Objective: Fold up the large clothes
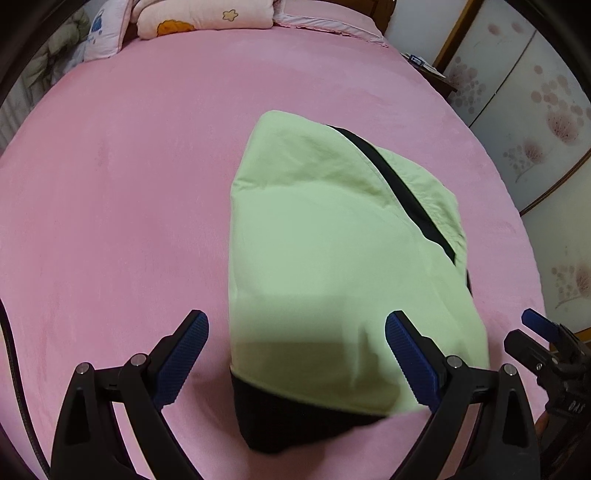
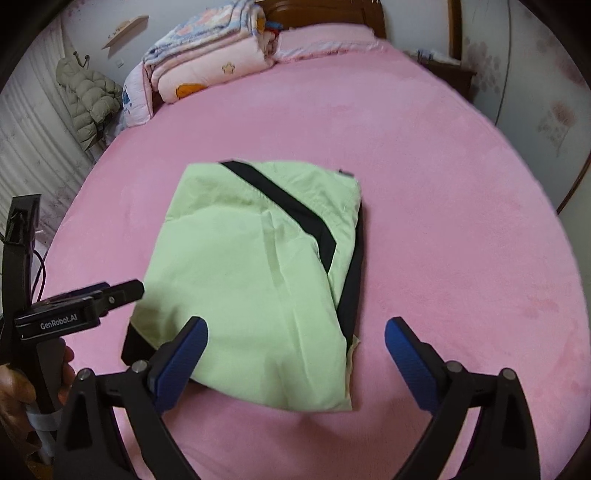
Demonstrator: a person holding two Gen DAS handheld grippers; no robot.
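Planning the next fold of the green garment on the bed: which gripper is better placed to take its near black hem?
Left, likely. The left gripper has open jaws straddling the green garment above its black hem; the right gripper sits toward the garment's other near corner.

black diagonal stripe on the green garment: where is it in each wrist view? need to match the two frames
Left wrist view: the black stripe runs diagonally down the upper right part of the green garment, right of centre.
Right wrist view: the black stripe crosses the garment's top from upper left to right, just above centre.
Shared landmark: the folded quilt at the far end of the pink bed.
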